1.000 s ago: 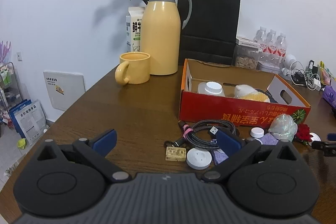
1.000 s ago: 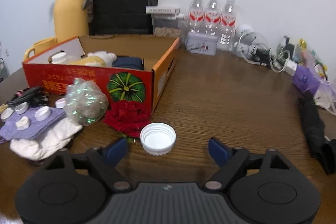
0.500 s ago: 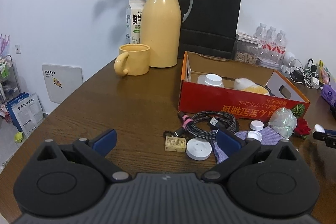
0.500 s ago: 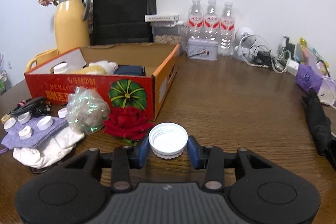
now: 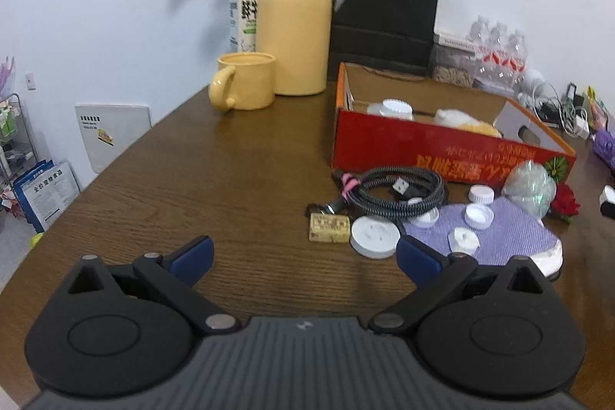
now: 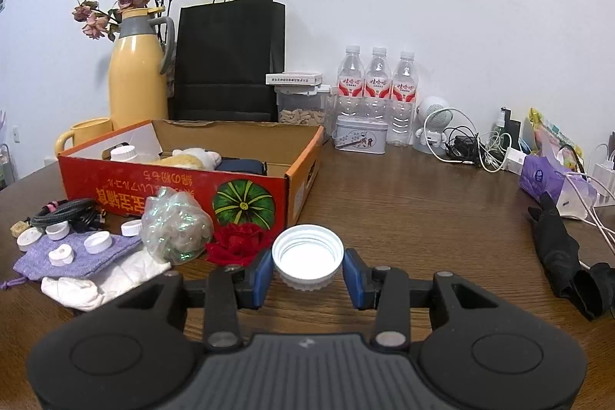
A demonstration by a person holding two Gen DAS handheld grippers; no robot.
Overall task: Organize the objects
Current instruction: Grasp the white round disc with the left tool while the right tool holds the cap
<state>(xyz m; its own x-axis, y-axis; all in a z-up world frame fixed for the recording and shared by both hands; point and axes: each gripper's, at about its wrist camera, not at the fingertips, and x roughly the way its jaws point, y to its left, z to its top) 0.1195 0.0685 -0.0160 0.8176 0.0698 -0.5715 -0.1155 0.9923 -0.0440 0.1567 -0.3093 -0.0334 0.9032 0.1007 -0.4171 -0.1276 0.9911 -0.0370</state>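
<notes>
white cap (image 6: 307,258) pinched in right tongs (image 6: 307,275) — open side up.

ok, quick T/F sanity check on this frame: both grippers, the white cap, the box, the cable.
1. The right gripper is closed on a white cap. True.
2. The left gripper holds the coiled cable. False: its jaws are wide apart with nothing between them; the cable lies on the table in front of the box.
3. The held cap has its open side up. True.
4. The red cardboard box is empty. False: a white-lidded jar, a plush toy and a dark item are inside.
5. Several small white caps lie on a purple pouch. True.
6. The yellow mug is inside the box. False: it stands on the table beside the yellow thermos.
</notes>
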